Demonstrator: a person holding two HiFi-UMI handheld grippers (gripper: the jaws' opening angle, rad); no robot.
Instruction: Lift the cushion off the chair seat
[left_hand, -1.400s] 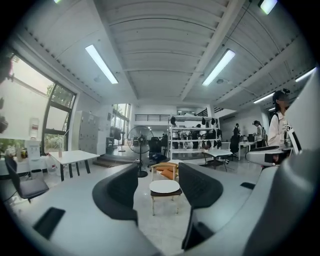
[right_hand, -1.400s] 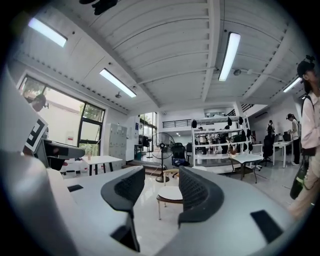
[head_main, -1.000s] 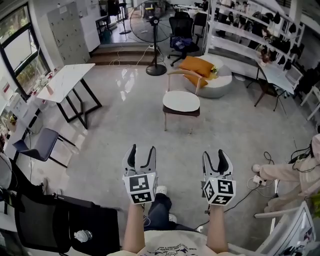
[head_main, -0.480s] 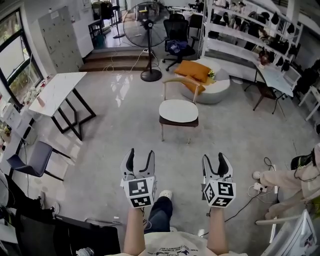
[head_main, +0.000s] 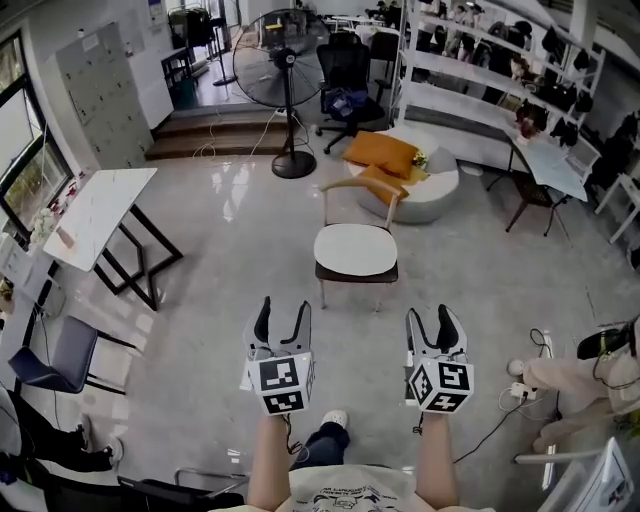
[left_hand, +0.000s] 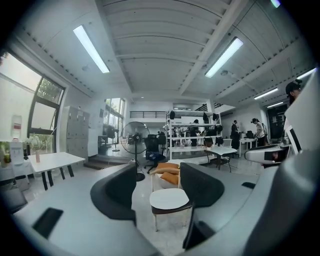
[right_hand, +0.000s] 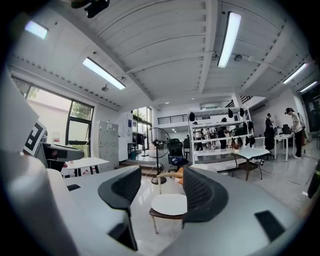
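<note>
A white oval cushion (head_main: 356, 250) lies on the seat of a wooden chair (head_main: 358, 186) with a curved back, mid-floor ahead of me. My left gripper (head_main: 283, 308) and right gripper (head_main: 434, 315) are held side by side well short of the chair, both open and empty. In the left gripper view the cushion (left_hand: 169, 198) shows between the spread fingers of the left gripper (left_hand: 159, 187), far off. The right gripper view frames the cushion (right_hand: 169, 204) the same way, beyond the right gripper (right_hand: 161, 192).
Behind the chair stands a round white pouf (head_main: 432, 175) bearing orange pillows (head_main: 380, 151). A standing fan (head_main: 285, 60) and a black office chair (head_main: 345, 70) are farther back. A white table (head_main: 95, 215) stands left; a seated person (head_main: 585, 370) and floor cables are right.
The view has advanced toward the chair, which now sits lower and larger in the head view. Both grippers keep the same open pose ahead of me.
</note>
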